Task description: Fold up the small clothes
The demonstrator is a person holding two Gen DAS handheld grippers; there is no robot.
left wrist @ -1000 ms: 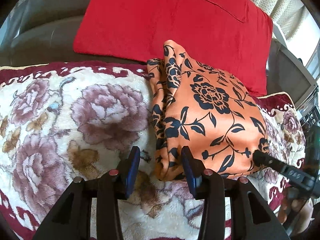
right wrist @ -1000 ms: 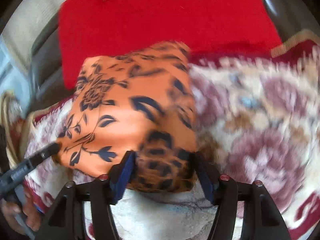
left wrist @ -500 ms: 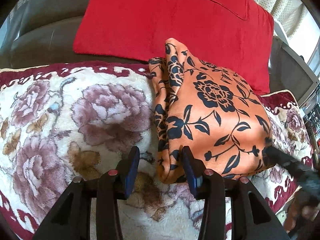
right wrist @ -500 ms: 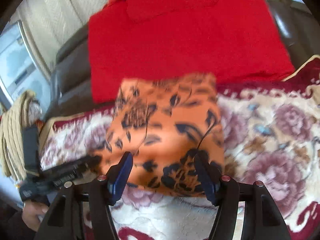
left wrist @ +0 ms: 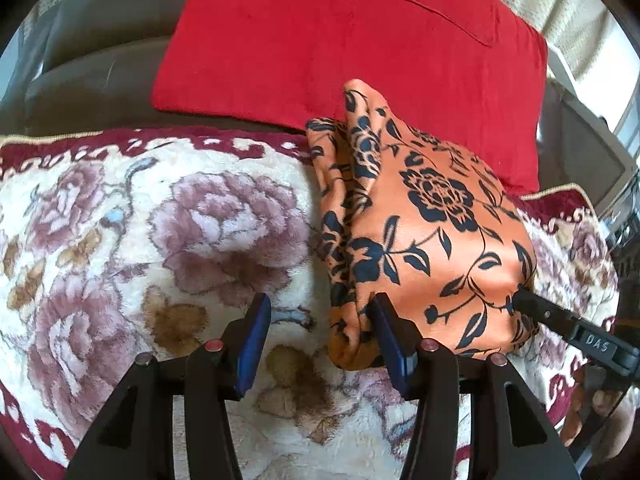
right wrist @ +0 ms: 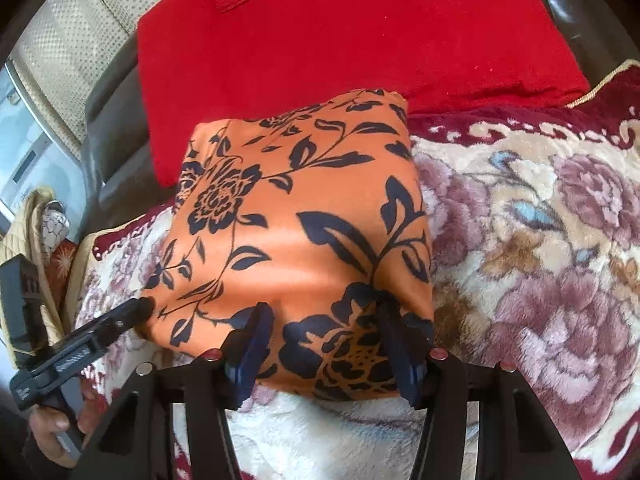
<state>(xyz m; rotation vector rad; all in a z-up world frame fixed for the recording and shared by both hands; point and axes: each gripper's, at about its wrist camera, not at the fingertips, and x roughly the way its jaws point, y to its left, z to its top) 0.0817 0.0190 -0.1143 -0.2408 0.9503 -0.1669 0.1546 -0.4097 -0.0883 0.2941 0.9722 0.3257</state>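
a folded orange garment (left wrist: 432, 236), satiny and smooth with a black flower-and-vine print, lies as a puffy rounded square on a plush cream blanket (left wrist: 160, 240) patterned with mauve roses and a dark red scrolled border; behind it, toward twelve o'clock, a flat red velvety cushion (left wrist: 360, 40) leans against a dark grey leather-like sofa back (left wrist: 88, 52); in the left wrist view the garment sits from the centre toward three o'clock, its stacked folded edges showing as wavy layers on its left side; the left gripper (left wrist: 320, 340), black with blue pads, has its jaws apart and opening; its right finger touches the garment's near left corner while the left finger stands over bare blanket, so nothing is clamped between them; at four o'clock the thin black tip of the other gripper meets the garment's right edge; in the right wrist view the garment fills the centre; the right gripper (right wrist: 324, 344) straddles the garment's near edge, cloth lying between its blue pads, jaws apart and closing; whether the pads press the cloth yet, i cannot tell; at eight o'clock a hand (right wrist: 60, 428) grips the left tool's handle.
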